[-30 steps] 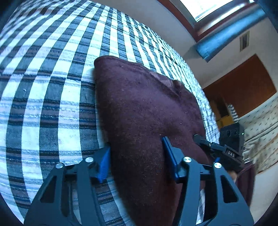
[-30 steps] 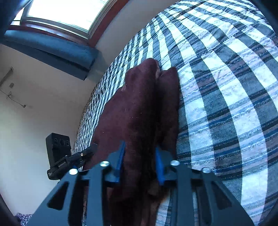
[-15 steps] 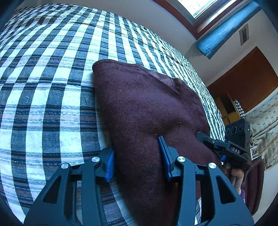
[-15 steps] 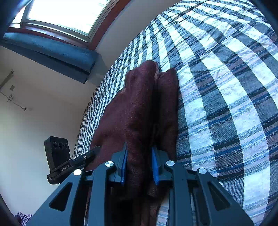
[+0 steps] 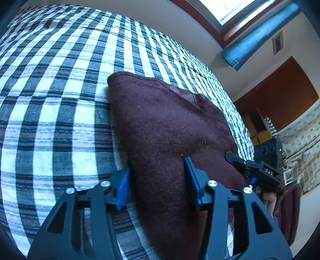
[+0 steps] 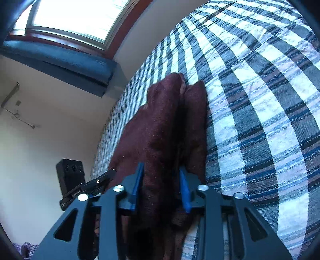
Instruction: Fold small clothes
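Checked blue and white bedding (image 5: 60, 120) covers the bed, with a bright window (image 6: 70, 18) up behind it.

Start with the left gripper (image 5: 158, 184). Its blue pads sit on each side of a thick fold of the dark red woolly garment (image 5: 170, 124). The jaws have just been opening. The cloth fills the gap between them, and I cannot tell if the pads press on it or only sit beside it.

Now the right gripper (image 6: 162, 184). Its blue pads also have a ridge of the same garment (image 6: 164, 128) between them. These jaws have just been opening too. The cloth looks loose in the gap there, more let go than pinched.

From the grippers outward, the garment lies on the bed in a soft, folded bundle. It is doubled over, with two rounded ends side by side at the far end in the right wrist view. The near edge runs under both grippers. Each view shows the other gripper just beside the cloth.

I think a fold has just been laid down, and this is the letting-go step. The next move needs both grippers to open wide enough to clear the cloth. Then they should pull back gently, so the fuzzy wool does not drag and undo the fold.
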### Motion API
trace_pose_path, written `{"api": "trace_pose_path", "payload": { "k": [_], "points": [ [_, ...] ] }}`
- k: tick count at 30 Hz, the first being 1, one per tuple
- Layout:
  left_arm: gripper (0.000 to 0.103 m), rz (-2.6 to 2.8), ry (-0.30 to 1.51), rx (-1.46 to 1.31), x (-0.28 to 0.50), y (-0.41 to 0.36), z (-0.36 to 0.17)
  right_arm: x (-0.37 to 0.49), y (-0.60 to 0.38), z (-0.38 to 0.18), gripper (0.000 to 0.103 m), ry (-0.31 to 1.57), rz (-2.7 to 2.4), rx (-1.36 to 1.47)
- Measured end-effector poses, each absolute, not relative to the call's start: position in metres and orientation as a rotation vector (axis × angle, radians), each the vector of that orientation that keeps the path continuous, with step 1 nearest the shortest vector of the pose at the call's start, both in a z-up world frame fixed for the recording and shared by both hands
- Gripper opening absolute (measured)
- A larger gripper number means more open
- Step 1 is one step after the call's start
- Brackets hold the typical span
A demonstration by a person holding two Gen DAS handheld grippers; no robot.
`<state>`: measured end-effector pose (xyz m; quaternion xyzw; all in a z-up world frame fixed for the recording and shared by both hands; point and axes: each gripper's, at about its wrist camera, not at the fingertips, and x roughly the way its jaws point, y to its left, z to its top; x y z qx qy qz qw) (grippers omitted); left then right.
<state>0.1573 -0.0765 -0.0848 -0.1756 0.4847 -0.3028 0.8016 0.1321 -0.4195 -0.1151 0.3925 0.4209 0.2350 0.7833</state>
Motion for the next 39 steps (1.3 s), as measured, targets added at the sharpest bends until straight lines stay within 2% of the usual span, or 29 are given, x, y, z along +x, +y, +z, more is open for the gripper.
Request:
{"api": "trace_pose_path", "payload": {
  "k": [2,5,10,16,18,19,20,21,31,39],
  "points": [
    [0.057,-0.662,1.037,-0.403,0.159,-0.068,-0.082,0.132,-0.424,-0.111,0.054,0.887,0.498,0.840],
    [0.062,-0.651,1.023,-0.415,0.167,-0.059,-0.080,0.139,-0.437,-0.106,0.060,0.853,0.473,0.841],
    [0.064,-0.623,1.087,-0.471,0.204,-0.055,-0.097,0.173,-0.450,-0.112,0.061,0.852,0.452,0.886],
    [0.064,-0.621,1.070,-0.442,0.237,-0.069,-0.096,0.216,-0.437,-0.115,0.061,0.867,0.512,0.877],
    [0.039,-0.609,1.079,-0.408,0.241,-0.076,-0.100,0.227,-0.427,-0.114,0.045,0.894,0.510,0.804],
    [0.034,-0.604,1.078,-0.386,0.241,-0.079,-0.100,0.229,-0.422,-0.114,0.026,0.907,0.511,0.774],
    [0.021,-0.605,1.069,-0.368,0.240,-0.081,-0.099,0.231,-0.418,-0.115,0.024,0.921,0.521,0.759],
    [0.017,-0.613,1.060,-0.353,0.239,-0.083,-0.098,0.232,-0.417,-0.114,0.022,0.916,0.520,0.762],
    [0.013,-0.592,1.004,-0.378,0.272,-0.086,-0.070,0.250,-0.400,-0.082,0.020,0.808,0.538,0.715],
    [0.013,-0.545,0.997,-0.359,0.308,-0.077,-0.070,0.293,-0.391,-0.093,0.020,0.839,0.525,0.741]
  ]
}}
